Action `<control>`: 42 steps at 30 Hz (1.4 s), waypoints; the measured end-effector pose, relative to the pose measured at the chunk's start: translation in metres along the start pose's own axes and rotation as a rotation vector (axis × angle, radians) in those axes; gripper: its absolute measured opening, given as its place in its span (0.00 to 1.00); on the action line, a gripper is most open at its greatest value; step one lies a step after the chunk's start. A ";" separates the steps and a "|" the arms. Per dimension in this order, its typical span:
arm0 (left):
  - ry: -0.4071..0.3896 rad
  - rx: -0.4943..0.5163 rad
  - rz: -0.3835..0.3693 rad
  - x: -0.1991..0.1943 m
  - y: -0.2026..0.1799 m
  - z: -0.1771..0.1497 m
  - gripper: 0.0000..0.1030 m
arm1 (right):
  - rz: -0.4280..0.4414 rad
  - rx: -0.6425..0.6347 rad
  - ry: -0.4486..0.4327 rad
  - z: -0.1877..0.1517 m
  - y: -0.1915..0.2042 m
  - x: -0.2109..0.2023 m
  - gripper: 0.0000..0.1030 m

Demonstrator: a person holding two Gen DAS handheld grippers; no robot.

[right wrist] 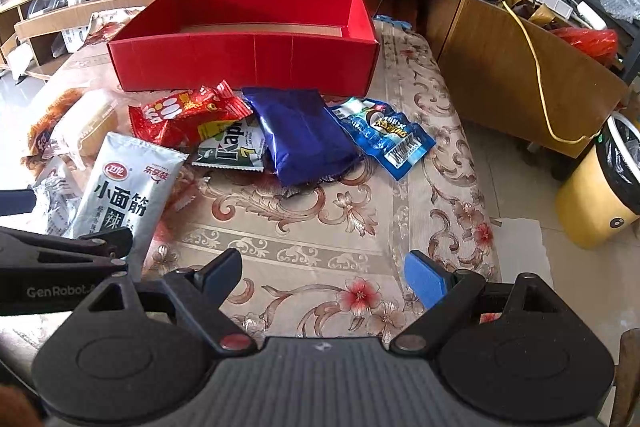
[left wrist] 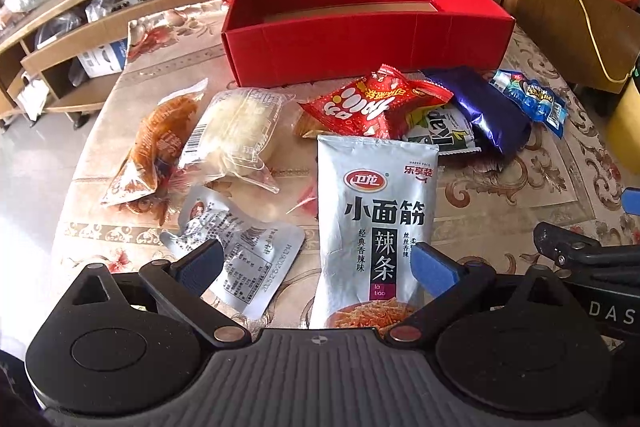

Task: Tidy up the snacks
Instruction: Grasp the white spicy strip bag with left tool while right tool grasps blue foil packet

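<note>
On the floral-clothed surface (right wrist: 320,235) the snacks lie loose in a band near the red box (left wrist: 360,47), which stands at the far side, open-topped and apparently holding nothing.

From the left: an orange-brown pack (left wrist: 148,151), then a clear bread pack (left wrist: 236,131) touching it, with a flat silver pouch (left wrist: 236,255) nearer. All look light and crinkly; the bread is soft and would crush, so take it by a sealed end.

The left gripper (left wrist: 316,263) hovers with its jaws wide apart, holding nothing, astride the near end of the silver latiao bag (left wrist: 372,219). That bag is slick foil, limp and light; closing across its narrow width should hold it.

To the right a red bag (left wrist: 368,107) overlaps a green-and-white pack (right wrist: 232,147), then comes a plump blue pack (right wrist: 304,135) and a light-blue sachet (right wrist: 384,131). These overlap, so lifting one may drag its neighbour.

The right gripper (right wrist: 324,275) is likewise spread open and holding nothing, over bare cloth near the right edge. The surface drops off just right of the sachet; the two grippers sit close together, so room between them is tight.
</note>
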State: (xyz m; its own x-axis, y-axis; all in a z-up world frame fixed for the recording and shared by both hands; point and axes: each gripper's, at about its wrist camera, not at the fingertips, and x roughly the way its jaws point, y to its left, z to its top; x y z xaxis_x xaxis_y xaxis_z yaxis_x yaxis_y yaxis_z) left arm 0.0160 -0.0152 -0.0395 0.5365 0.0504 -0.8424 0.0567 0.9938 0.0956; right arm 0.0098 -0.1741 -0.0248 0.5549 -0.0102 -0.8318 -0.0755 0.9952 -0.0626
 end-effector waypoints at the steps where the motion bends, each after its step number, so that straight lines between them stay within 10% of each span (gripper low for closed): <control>1: 0.003 0.001 -0.002 0.001 0.000 0.000 0.98 | 0.001 0.000 0.002 0.000 0.000 0.001 0.80; 20: -0.016 0.105 -0.005 0.008 -0.015 0.000 1.00 | 0.048 0.197 -0.040 0.017 -0.066 -0.010 0.80; 28: -0.046 0.219 0.027 0.012 -0.026 -0.002 1.00 | 0.043 0.115 -0.029 0.050 -0.075 0.008 0.80; 42: 0.080 0.141 -0.140 0.032 -0.009 0.005 1.00 | 0.217 -0.121 0.068 0.108 -0.030 0.085 0.79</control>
State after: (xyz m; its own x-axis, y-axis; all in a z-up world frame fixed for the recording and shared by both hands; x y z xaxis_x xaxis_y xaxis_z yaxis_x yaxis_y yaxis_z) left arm 0.0366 -0.0234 -0.0652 0.4471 -0.0740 -0.8914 0.2460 0.9683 0.0430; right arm 0.1484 -0.1938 -0.0339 0.4585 0.1919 -0.8677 -0.2878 0.9558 0.0594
